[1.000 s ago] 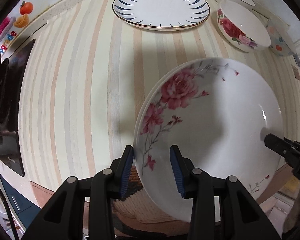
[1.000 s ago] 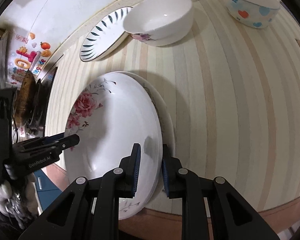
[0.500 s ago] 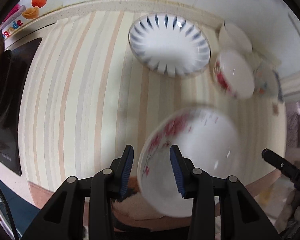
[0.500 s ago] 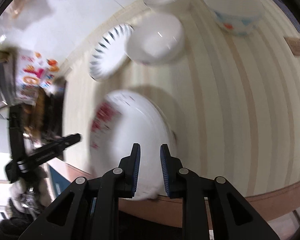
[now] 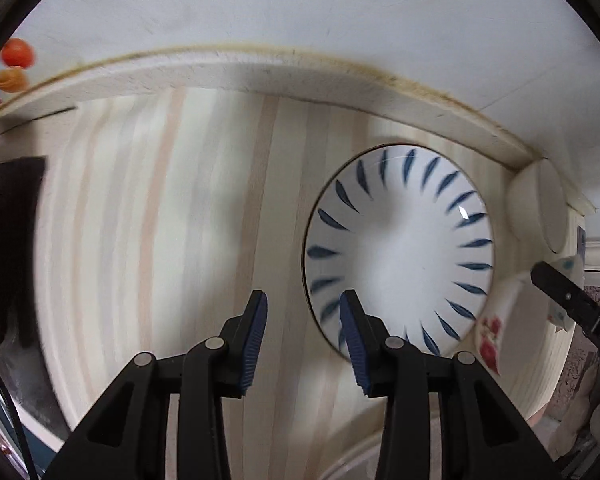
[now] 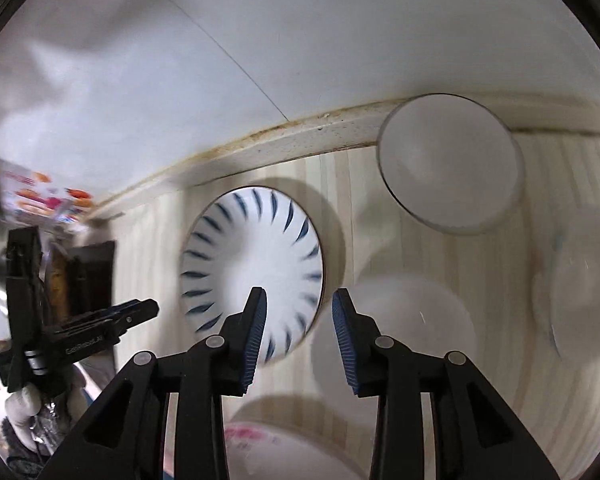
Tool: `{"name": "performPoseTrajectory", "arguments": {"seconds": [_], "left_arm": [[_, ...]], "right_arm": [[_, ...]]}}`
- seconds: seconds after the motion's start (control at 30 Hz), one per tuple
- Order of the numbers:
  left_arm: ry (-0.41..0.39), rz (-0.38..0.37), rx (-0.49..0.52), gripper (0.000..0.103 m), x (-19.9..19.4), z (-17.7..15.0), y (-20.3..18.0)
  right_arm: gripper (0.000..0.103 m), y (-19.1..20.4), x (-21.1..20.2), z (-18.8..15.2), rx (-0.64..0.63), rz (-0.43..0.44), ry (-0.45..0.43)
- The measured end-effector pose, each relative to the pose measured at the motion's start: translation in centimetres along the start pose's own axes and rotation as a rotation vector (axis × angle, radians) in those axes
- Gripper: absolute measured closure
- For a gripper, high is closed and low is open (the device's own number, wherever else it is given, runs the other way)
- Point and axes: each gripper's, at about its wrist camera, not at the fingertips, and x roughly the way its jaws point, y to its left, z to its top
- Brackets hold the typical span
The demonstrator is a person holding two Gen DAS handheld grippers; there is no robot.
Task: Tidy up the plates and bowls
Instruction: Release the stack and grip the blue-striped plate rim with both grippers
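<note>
Reaching for the blue-leaf plate (image 5: 400, 256) looks to be the step in hand, since both grippers are aimed at it and neither carries anything. The left gripper (image 5: 303, 338) hangs over the near left rim of the plate, jaws apart with only striped counter (image 5: 148, 240) between them. The right gripper (image 6: 298, 338) has just been opening its jaws, and nothing is seen between them; the plate's near right rim lies under its left finger.

The plate rests flat at the far side of the counter, close to the wall ledge (image 5: 260, 74), with a plain white bowl (image 6: 450, 164) to its right and a rose-patterned bowl (image 5: 500, 332) just beside its near right edge. A rose-patterned plate (image 6: 260, 448) is glimpsed at the near edge, probably the stack to be joined.

A good pickup would be made by opposite rims, each rim seated well between the pads before closing. The right approach should be kept clear of the neighbouring bowl. Lifting should be level and together, as glazed ware is likely to slip.
</note>
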Motion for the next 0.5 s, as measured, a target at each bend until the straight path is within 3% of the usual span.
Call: {"name": "performPoseTrajectory", "arguments": {"seconds": [0.2,0.27,0.3,0.37,0.5], "left_arm": [[0.051,-0.050,0.025,0.068,3.7,1.0,-0.3],[0.038,-0.081,0.028,0.080,4.1,1.0,-0.4],[0.036,-0.082,0.034,0.081,4.2,1.0,-0.6],[0.018,-0.065,0.051,0.081,4.2,0.9,-0.9],[0.011,-0.062,0.055,0.081,4.0,1.1,-1.2]], "right_arm": [[0.068,0.0,5.5,1.8,-0.045,-0.105,0.073],[0.081,0.1,6.9,2.0,-0.065,-0.132,0.101],[0.081,0.1,7.3,2.0,-0.084,-0.145,0.095],[0.094,0.5,7.9,2.1,-0.116,-0.152,0.095],[0.094,1.4,8.9,2.1,-0.182,-0.192,0.098]]}}
